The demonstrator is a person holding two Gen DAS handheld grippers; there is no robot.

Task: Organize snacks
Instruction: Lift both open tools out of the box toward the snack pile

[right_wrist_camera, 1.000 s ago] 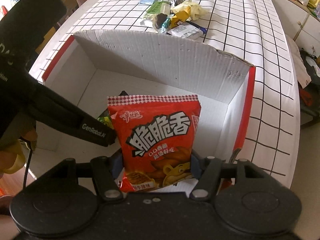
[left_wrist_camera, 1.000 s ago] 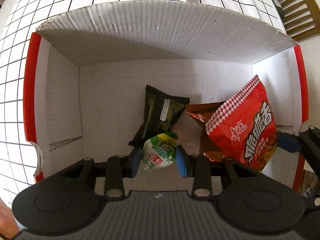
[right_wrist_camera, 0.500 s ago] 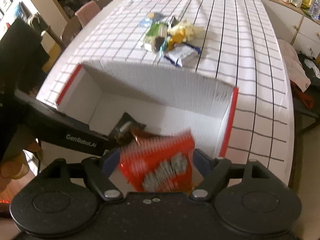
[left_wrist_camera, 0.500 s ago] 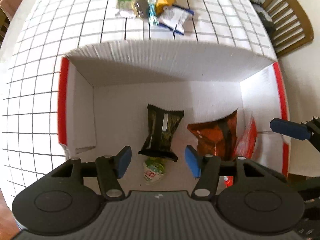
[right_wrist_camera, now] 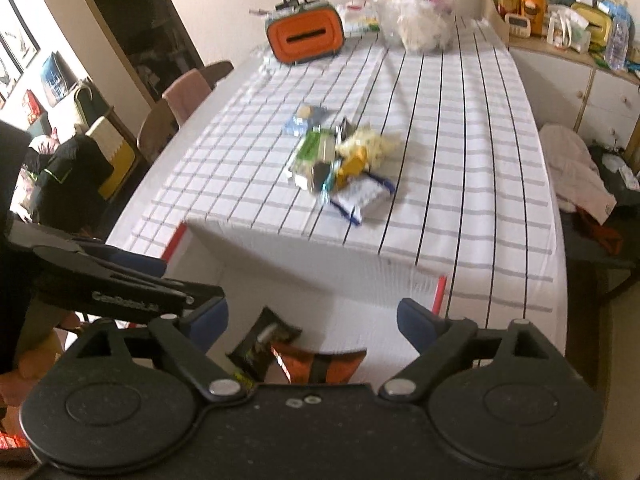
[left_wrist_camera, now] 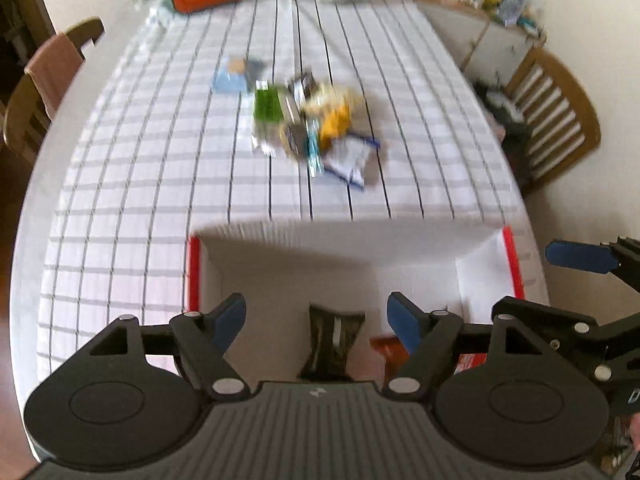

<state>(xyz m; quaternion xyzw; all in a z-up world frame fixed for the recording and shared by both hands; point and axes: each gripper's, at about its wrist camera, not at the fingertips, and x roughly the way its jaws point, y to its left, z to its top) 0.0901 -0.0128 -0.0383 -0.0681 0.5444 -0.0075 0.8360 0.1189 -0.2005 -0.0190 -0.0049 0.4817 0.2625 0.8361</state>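
Both left gripper (left_wrist_camera: 316, 314) and right gripper (right_wrist_camera: 312, 318) hover fingers spread, empty, above white box (left_wrist_camera: 400, 240) lower frame, snack pile (left_wrist_camera: 308, 124) mid-table beyond.

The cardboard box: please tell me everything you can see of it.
The box is open-topped, of white corrugated cardboard inside, with red outer faces showing at its side edges. It stands upright on the checked tablecloth, nearer the cameras than the snack pile. Inside lie a dark packet and an orange-brown packet, overlapping. Both grippers' jaws stand open above it; nothing grips it.
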